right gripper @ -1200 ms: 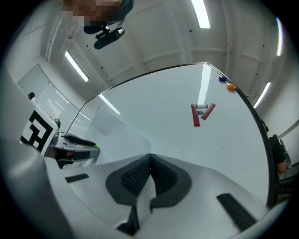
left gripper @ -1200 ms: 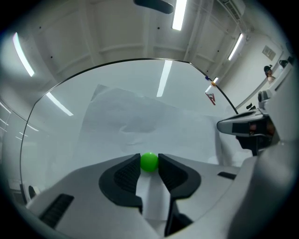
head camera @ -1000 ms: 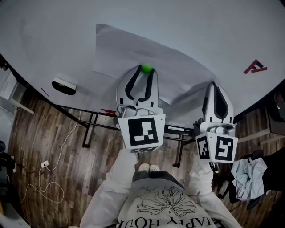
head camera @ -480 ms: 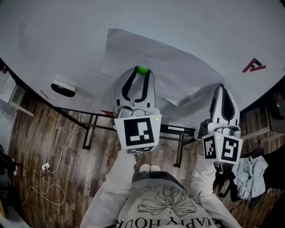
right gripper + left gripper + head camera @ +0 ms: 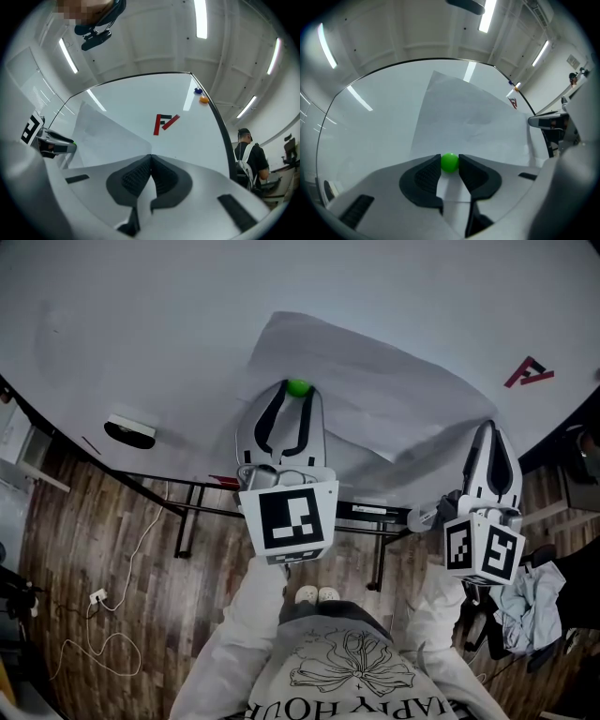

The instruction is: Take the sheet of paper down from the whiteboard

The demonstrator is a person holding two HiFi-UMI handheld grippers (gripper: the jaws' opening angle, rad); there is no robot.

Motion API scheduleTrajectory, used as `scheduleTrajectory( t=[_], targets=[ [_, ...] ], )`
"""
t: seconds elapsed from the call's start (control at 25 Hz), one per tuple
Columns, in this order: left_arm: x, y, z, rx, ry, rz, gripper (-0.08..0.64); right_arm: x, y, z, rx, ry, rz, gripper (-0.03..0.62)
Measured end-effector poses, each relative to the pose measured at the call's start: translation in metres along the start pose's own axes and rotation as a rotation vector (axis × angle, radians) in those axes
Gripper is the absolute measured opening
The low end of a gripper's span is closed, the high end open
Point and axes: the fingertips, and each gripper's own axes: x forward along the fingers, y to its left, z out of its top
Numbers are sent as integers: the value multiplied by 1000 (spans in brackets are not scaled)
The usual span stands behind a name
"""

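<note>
A sheet of paper (image 5: 375, 390) lies against the whiteboard (image 5: 141, 324) just above the centre of the head view, its upper left corner lifting at 11 o'clock and its right end running out toward 3 o'clock. A small green ball magnet (image 5: 298, 387) sits on the sheet's lower left part, at 7 o'clock from the paper's middle. The left gripper (image 5: 298, 392) has its jaws closed on that ball, one pad on each side, as the left gripper view shows with the ball (image 5: 449, 161) at the tips of the left gripper (image 5: 449, 164) and the paper (image 5: 468, 117) spread behind it. The right gripper (image 5: 491, 427), at 3 o'clock from the sheet, has its jaws pressed together on the paper's right edge; in the right gripper view the paper (image 5: 103, 136) runs in from 9 o'clock to the tips of the right gripper (image 5: 150, 157). A red mark (image 5: 530, 373) shaped like an F is on the board at 2 o'clock from the sheet. An eraser (image 5: 129, 430) rests at the board's lower edge at 8 o'clock, above a wooden floor (image 5: 94, 540).
</note>
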Motion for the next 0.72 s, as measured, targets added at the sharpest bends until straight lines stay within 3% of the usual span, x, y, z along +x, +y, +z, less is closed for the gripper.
scheduleTrajectory(
  t=[0.72],
  targets=[
    [-1,-2,-1,-1,18,7,115,-30,-58,2,-38,51,-164,2]
  ],
)
